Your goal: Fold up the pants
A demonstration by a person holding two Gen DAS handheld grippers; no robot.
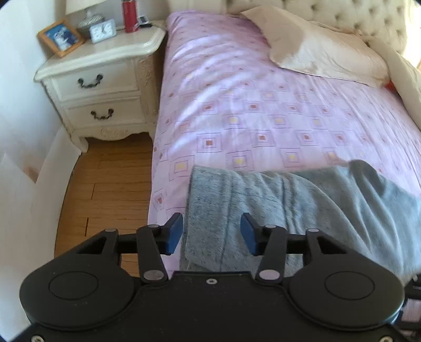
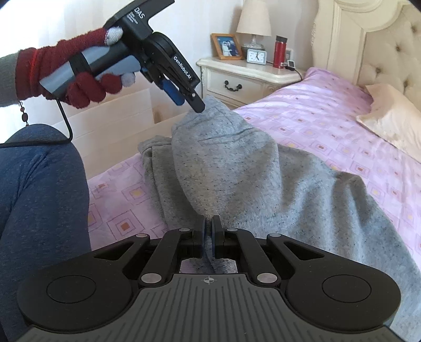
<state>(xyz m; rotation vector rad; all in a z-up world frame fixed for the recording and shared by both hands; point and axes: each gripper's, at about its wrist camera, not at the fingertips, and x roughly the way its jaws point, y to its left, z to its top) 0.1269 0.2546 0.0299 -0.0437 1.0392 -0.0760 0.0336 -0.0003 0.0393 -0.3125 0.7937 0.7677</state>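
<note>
Grey fleece pants [image 1: 289, 205] lie bunched on the near part of the pink bedsheet [image 1: 236, 105]. In the left wrist view my left gripper [image 1: 211, 231] stands open over the pants' left edge, with cloth below the gap and neither blue pad pressing on it. The right wrist view shows the pants [image 2: 236, 171] humped up in a fold, and the left gripper [image 2: 188, 101], held by a red-gloved hand [image 2: 79, 86], sits right at the top of that hump. My right gripper [image 2: 209, 236] is shut on a fold of the pants near the bed's front edge.
A white nightstand [image 1: 105, 76] with a lamp, clock, photo frame and red bottle [image 1: 129, 15] stands left of the bed. A cream pillow [image 1: 323, 55] lies by the tufted headboard. Wooden floor [image 1: 110, 184] runs beside the bed. A person's blue-clad leg [image 2: 39, 197] is at my left.
</note>
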